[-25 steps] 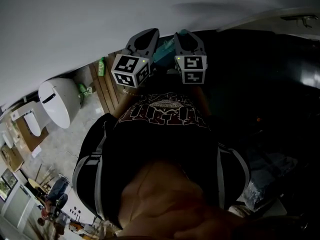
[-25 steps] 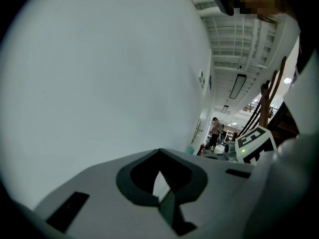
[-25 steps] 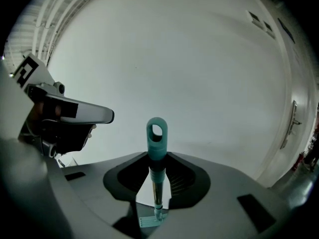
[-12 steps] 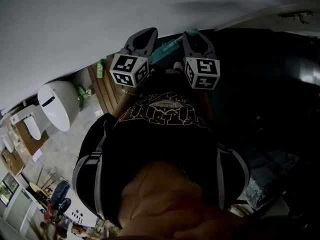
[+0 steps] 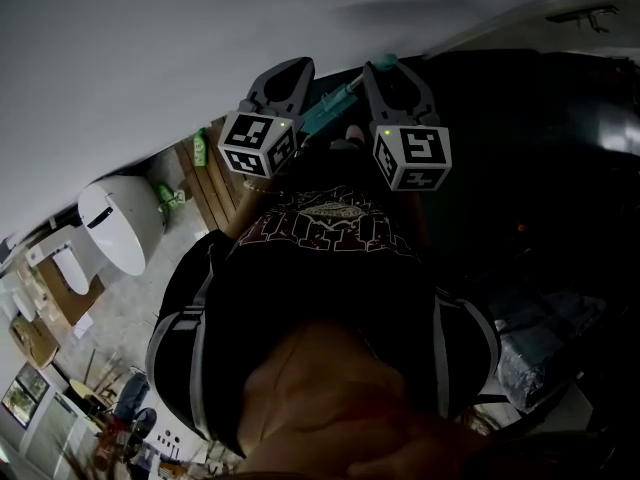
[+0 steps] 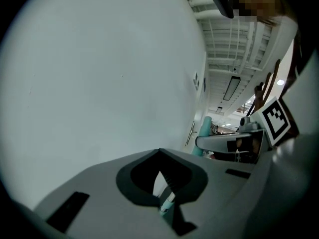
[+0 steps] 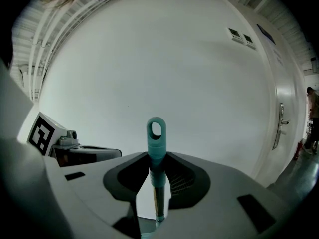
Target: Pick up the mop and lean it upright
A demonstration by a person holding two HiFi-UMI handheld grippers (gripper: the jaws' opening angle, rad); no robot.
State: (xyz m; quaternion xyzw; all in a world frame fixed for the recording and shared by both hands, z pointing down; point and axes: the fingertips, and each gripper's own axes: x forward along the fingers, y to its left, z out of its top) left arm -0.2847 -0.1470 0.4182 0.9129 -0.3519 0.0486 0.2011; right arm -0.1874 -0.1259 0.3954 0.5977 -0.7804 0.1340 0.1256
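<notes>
The mop shows only as its teal handle [image 5: 327, 111], slanting up to the right between the two grippers, close to the white wall [image 5: 150, 48]. My right gripper [image 5: 382, 69] is shut on the handle just below its looped teal tip [image 7: 156, 133], which sticks out past the jaws. My left gripper [image 5: 292, 71] is shut as well, and a thin piece of the pole [image 6: 167, 201] shows pinched in the slit between its jaws. The mop head is hidden behind the person's body.
A white toilet [image 5: 112, 220] stands at the left on a pale floor, with wooden slats [image 5: 215, 176] and a green bottle [image 5: 202, 140] beside it. A door with a lever handle [image 7: 280, 122] is to the right along the wall. Dark furniture [image 5: 540, 148] fills the right.
The right gripper has shifted right and away from the left one. More of the teal handle now shows between them. The left gripper has barely moved.
</notes>
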